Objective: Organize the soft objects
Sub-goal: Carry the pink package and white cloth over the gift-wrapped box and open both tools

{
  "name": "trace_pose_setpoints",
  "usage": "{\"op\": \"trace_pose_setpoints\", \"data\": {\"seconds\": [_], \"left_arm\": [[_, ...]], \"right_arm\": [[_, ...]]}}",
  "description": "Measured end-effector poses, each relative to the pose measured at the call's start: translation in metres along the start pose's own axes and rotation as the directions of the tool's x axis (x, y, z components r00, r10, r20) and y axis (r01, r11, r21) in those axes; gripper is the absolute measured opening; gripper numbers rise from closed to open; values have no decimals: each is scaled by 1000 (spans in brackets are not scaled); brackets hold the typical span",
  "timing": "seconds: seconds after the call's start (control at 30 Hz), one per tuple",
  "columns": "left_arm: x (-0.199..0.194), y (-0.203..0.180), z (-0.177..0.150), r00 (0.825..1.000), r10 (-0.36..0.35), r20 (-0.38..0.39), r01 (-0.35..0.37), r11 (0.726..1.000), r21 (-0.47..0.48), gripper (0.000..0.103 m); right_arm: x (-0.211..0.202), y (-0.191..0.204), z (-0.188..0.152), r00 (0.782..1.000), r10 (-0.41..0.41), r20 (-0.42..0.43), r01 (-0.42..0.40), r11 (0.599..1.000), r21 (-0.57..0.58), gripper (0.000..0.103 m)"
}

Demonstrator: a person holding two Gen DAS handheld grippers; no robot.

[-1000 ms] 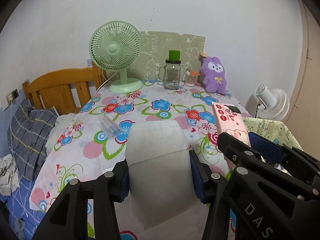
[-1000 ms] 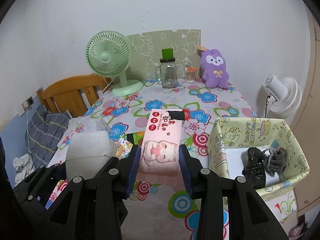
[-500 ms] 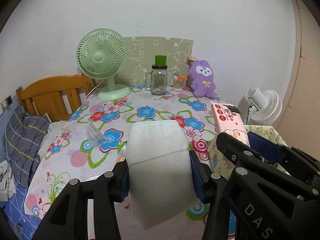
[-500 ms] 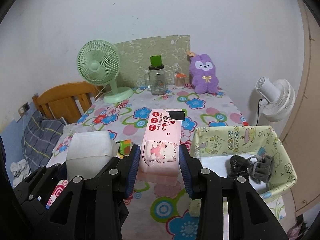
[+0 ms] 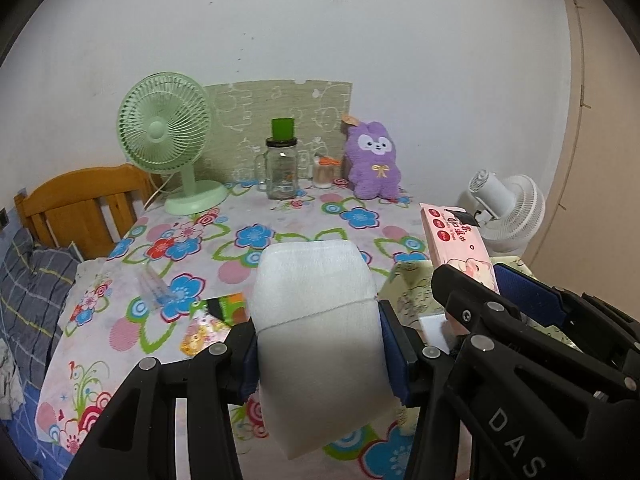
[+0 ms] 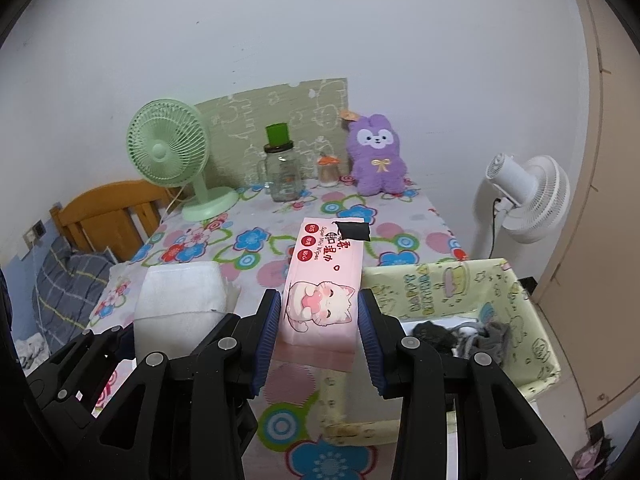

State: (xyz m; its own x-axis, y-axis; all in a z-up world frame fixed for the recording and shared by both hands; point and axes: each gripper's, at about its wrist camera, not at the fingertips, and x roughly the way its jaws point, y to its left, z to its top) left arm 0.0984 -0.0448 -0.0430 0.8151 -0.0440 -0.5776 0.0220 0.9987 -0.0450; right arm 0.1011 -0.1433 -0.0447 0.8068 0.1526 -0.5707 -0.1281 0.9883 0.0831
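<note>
My left gripper is shut on a folded white cloth pack, held above the table's front edge; the pack also shows in the right wrist view. My right gripper is shut on a pink wet-wipes pack with a cat picture, held just left of the yellow-green fabric basket. The wipes pack also shows in the left wrist view. Dark socks lie inside the basket. A purple plush bunny sits at the back of the table.
The table wears a floral cloth. A green desk fan, a glass jar with a green lid and a small jar stand at the back. Small packets lie near the front. A white fan stands at the right, a wooden headboard at the left.
Both grippers have drawn back and risen with their packs still held. The basket has come closer in under the right gripper, and the table looks farther away.
</note>
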Motion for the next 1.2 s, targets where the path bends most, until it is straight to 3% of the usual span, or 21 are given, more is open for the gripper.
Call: {"op": "trace_pose_setpoints", "data": {"seconds": [1.0,1.2], "left_arm": [[43,-89,6,991,-127,-43,132,985,109,53],[53,-101,4,988,-137,-67,144,982,119,61]], "right_arm": [[10,-96,-1,991,-130,-9,131,987,94,42],[16,-108,-5,990,-141,-27,143,983,115,42]]}}
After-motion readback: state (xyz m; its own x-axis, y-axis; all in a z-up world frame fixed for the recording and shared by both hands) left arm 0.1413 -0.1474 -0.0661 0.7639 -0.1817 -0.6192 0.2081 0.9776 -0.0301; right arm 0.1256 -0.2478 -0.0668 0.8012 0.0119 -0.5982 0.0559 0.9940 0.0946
